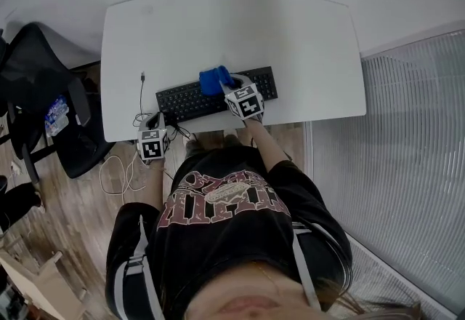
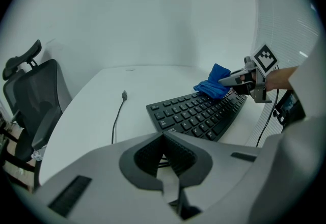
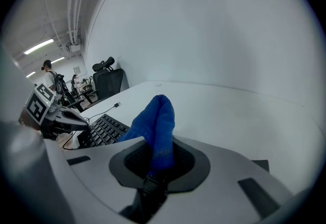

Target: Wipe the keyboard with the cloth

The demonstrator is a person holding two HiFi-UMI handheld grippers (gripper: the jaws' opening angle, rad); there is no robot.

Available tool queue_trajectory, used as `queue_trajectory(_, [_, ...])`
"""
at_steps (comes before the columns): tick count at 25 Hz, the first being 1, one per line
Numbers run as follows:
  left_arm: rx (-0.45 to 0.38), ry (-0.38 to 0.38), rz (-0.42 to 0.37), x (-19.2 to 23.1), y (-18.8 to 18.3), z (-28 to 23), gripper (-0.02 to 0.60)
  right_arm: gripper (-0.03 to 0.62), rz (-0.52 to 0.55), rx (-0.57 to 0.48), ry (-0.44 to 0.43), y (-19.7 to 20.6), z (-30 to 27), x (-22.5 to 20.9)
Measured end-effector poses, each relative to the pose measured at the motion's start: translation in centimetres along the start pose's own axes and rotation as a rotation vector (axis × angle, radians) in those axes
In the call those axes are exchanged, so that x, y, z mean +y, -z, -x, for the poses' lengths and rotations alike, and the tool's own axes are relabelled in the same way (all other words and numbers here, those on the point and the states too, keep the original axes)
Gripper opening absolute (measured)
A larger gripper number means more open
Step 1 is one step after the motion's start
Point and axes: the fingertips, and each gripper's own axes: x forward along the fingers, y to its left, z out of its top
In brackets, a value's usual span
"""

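A black keyboard [image 1: 196, 100] lies near the front edge of the white table [image 1: 290, 42]. My right gripper [image 1: 227, 86] is shut on a blue cloth [image 1: 213, 81], which rests on the keyboard's middle keys. In the right gripper view the cloth [image 3: 157, 121] stands up folded between the jaws, with the keyboard [image 3: 102, 130] to the left. My left gripper [image 1: 156, 122] sits at the keyboard's left end by the table edge, jaws shut on nothing. The left gripper view shows the keyboard [image 2: 198, 113], the cloth [image 2: 214, 83] and the right gripper [image 2: 238, 79] beyond it.
A thin cable with a plug end [image 1: 142, 86] lies on the table left of the keyboard and hangs off the front edge. A black office chair [image 1: 43, 100] stands left of the table. A ribbed white panel [image 1: 414, 151] runs along the right.
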Motion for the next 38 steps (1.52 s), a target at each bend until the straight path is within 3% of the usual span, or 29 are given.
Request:
queue_trajectory(13, [0.002, -0.027, 0.009, 0.0, 0.0, -0.1, 0.035, 0.056, 0.032, 0.054, 0.077, 2.1, 2.7, -6.3])
queue_trajectory(38, [0.009, -0.046, 0.017, -0.3, -0.1, 0.0, 0.035, 0.055, -0.028, 0.078, 0.248, 5.7, 7.8, -15.4])
